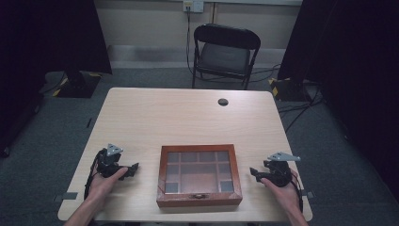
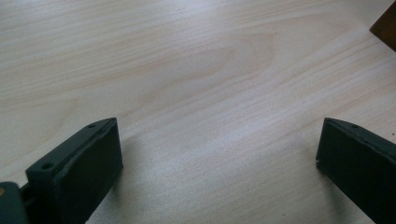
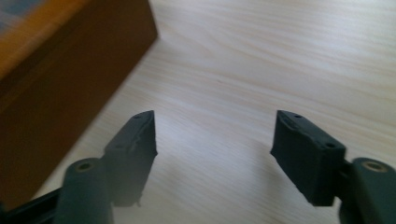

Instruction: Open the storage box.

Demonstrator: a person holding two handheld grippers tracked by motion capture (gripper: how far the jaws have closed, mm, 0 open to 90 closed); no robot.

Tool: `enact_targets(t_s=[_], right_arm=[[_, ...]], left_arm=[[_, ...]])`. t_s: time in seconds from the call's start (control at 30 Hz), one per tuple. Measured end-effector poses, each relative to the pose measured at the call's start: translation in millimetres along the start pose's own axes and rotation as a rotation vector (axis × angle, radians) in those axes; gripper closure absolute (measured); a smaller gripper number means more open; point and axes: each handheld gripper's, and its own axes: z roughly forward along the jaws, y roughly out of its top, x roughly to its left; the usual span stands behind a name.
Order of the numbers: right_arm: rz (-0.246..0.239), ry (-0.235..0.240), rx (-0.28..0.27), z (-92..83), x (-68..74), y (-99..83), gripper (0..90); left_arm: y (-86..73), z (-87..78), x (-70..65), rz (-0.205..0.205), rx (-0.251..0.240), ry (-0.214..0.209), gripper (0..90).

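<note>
A brown wooden box point(image 1: 199, 175) with a glass lid over divided compartments lies shut near the table's front edge, a small clasp at its front. To its left a hand holds my left gripper point(image 1: 133, 169) low on the table, jaws pointing toward the box. In the left gripper view the left gripper point(image 2: 217, 144) stands wide open over bare wood, and the box's corner point(image 2: 385, 28) shows at the top right. My right gripper point(image 1: 254, 173) rests to the right of the box. The right gripper point(image 3: 212, 135) is open and empty, with the box's side wall point(image 3: 65, 88) close at the left.
The light wooden table point(image 1: 188, 117) has a round cable hole point(image 1: 223, 101) toward its far edge. A black folding chair point(image 1: 225, 54) stands behind the table. Dark curtains and stands flank both sides, and cables lie on the grey floor.
</note>
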Motion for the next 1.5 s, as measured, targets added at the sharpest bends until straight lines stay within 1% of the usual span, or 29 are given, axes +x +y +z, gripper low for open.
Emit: enact_targets(t_s=[0.07, 0.13, 0.17, 0.2, 0.23, 0.3, 0.37, 0.4, 0.43, 0.47, 0.5, 0.53, 0.57, 0.7, 0.8, 0.83, 0.87, 0.93, 0.97, 1.0, 1.07, 1.17, 1.2, 1.23, 1.27, 1.3, 1.33, 1.37, 1.5], right_arm=[[0.002, 0.039, -0.023, -5.2, 4.0, 4.9, 38.2], [-0.005, 0.082, -0.04, -10.0, 8.9, 10.2, 39.9], [-0.013, 0.116, -0.043, -13.0, 13.2, 14.1, 42.7], [-0.013, 0.116, -0.043, -13.0, 13.2, 14.1, 42.7], [-0.015, 0.128, -0.046, -14.4, 15.2, 15.2, 43.6], [-0.032, 0.171, -0.061, -18.6, 22.9, 19.9, 46.9], [-0.045, 0.201, -0.076, -21.3, 29.2, 23.4, 48.4], [-0.045, 0.201, -0.076, -21.3, 29.2, 23.4, 48.4], [-0.063, 0.233, -0.078, -24.2, 36.4, 27.5, 49.2], [-0.063, 0.233, -0.078, -24.2, 36.4, 27.5, 49.2], [-0.082, 0.249, -0.084, -26.5, 42.0, 30.7, 50.8], [-0.082, 0.249, -0.084, -26.5, 42.0, 30.7, 50.8], [-0.092, 0.272, -0.086, -27.6, 45.8, 33.2, 51.5], [-0.123, 0.318, -0.094, -29.4, 58.4, 40.1, 54.0], [-0.158, 0.359, -0.088, -27.6, 71.7, 46.5, 55.5], [-0.175, 0.386, -0.084, -25.9, 79.7, 50.4, 56.0], [-0.175, 0.386, -0.084, -25.9, 79.7, 50.4, 56.0], [-0.192, 0.416, -0.081, -22.7, 89.6, 54.7, 56.4], [-0.216, 0.447, -0.071, -18.5, 99.5, 58.6, 57.7], [-0.216, 0.447, -0.071, -18.5, 99.5, 58.6, 57.7], [-0.229, 0.479, -0.066, -14.2, 108.7, 61.0, 59.3], [-0.249, 0.522, -0.069, -9.2, 121.9, 60.0, 62.4], [-0.263, 0.533, -0.058, -8.0, 126.7, 59.2, 63.5], [-0.273, 0.541, -0.048, -7.6, 128.9, 59.0, 65.6], [-0.278, 0.567, -0.048, -7.7, 132.4, 57.7, 69.7], [-0.292, 0.572, -0.041, -7.6, 134.7, 56.8, 70.4], [-0.292, 0.572, -0.041, -7.6, 134.7, 56.8, 70.4], [-0.311, 0.592, -0.026, -6.5, 139.0, 54.0, 72.5], [-0.335, 0.624, 0.002, -3.2, 147.0, 47.6, 74.6]], left_arm=[[0.4, 0.4, -0.2, 0.004, 0.001, 0.002, 0.0], [0.7, 1.1, -1.0, 0.002, -0.004, 0.001, 0.1], [0.7, 1.1, -0.9, 0.003, -0.004, 0.001, 0.1], [0.7, 1.1, -0.9, 0.003, -0.004, 0.001, 0.1], [0.7, 1.1, -0.9, 0.003, -0.004, 0.001, 0.1], [0.7, 1.1, -0.9, 0.002, -0.004, 0.001, 0.1], [0.9, 0.9, -0.6, 0.006, -0.001, 0.0, 0.1], [0.9, 0.9, -0.6, 0.006, -0.001, 0.0, 0.4], [1.5, 1.0, 1.2, 0.026, 0.001, -0.012, 0.6], [1.5, 1.5, 1.5, 0.028, -0.003, -0.017, 0.6], [1.7, 1.6, 1.6, 0.028, -0.004, -0.019, 0.6], [1.7, 1.6, 1.5, 0.028, -0.004, -0.018, 0.6], [1.7, 1.6, 1.6, 0.028, -0.004, -0.019, 0.6], [1.7, 1.6, 1.6, 0.028, -0.004, -0.018, 0.6], [1.7, 1.6, 1.5, 0.028, -0.004, -0.018, 0.6], [1.7, 1.6, 1.6, 0.028, -0.004, -0.019, 0.6], [1.6, 1.7, 1.5, 0.028, -0.006, -0.018, 0.6], [1.7, 1.6, 1.5, 0.028, -0.004, -0.018, 0.6], [1.7, 1.6, 1.5, 0.028, -0.004, -0.018, 0.6], [1.7, 1.6, 1.6, 0.028, -0.004, -0.019, 0.6], [1.8, 1.5, 1.8, 0.03, -0.003, -0.019, 0.6], [2.2, 2.2, 3.2, 0.037, -0.001, -0.038, 0.4], [2.4, 2.1, 3.5, 0.042, -0.001, -0.035, 0.4], [2.4, 2.2, 3.5, 0.042, -0.002, -0.035, 0.4], [2.4, 2.2, 3.5, 0.042, -0.002, -0.035, 0.4], [2.4, 2.3, 3.4, 0.042, -0.002, -0.034, 0.4], [2.4, 2.3, 3.4, 0.042, -0.002, -0.034, 0.2], [2.5, 2.3, 3.6, 0.044, -0.001, -0.035, 0.2], [2.6, 2.4, 3.7, 0.045, -0.001, -0.034, 0.1]])
